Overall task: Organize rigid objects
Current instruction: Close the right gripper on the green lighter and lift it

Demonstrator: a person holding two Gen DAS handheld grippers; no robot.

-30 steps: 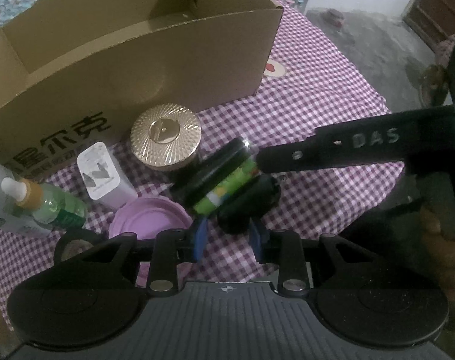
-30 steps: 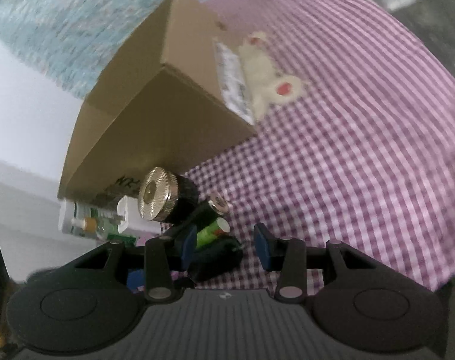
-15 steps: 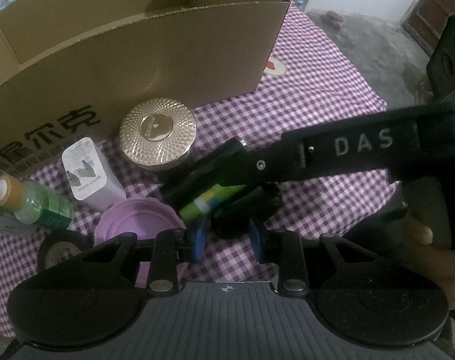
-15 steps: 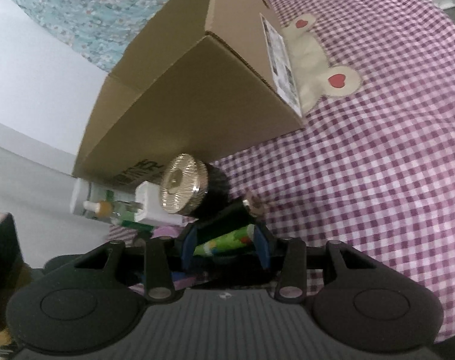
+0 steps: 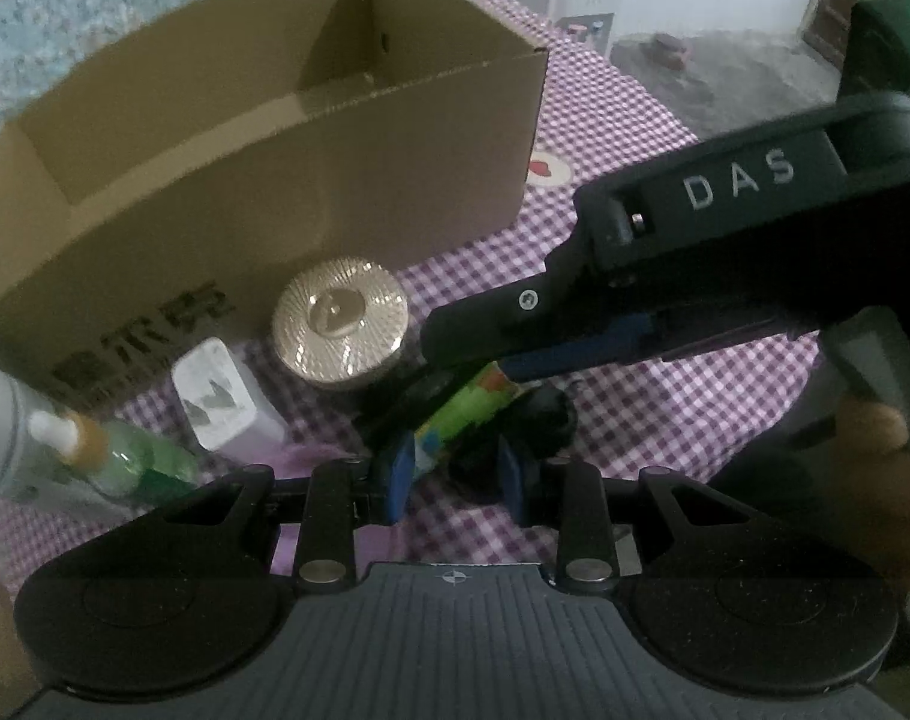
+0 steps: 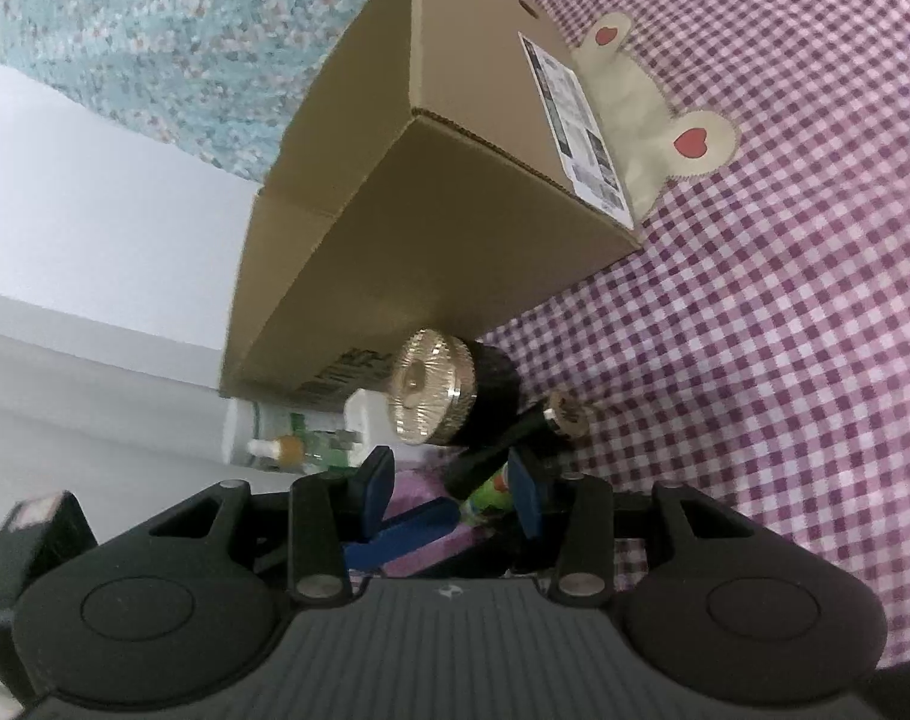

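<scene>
One box point(image 5: 263, 192), one gold-lidded jar point(image 5: 341, 321), two bottles point(image 5: 113, 456).

A purple-and-white checked cloth point(image 5: 646, 114) covers the desk, with a beige patch bearing red hearts point(image 6: 652, 114). The cardboard box point(image 5: 263, 192) is plain brown with dark printed characters. The jar lid point(image 5: 339, 318) is ribbed gold, the tube point(image 5: 463, 405) green, the tool pads point(image 5: 399, 471) blue.

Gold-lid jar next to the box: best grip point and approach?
Grip the gold-lid jar across its round black body just under the lid, coming from above on the side away from the cardboard box. It stands upright. The box wall is close behind it, the white charger beside it, and the dark tube leans in front, so a level approach looks blocked.
</scene>
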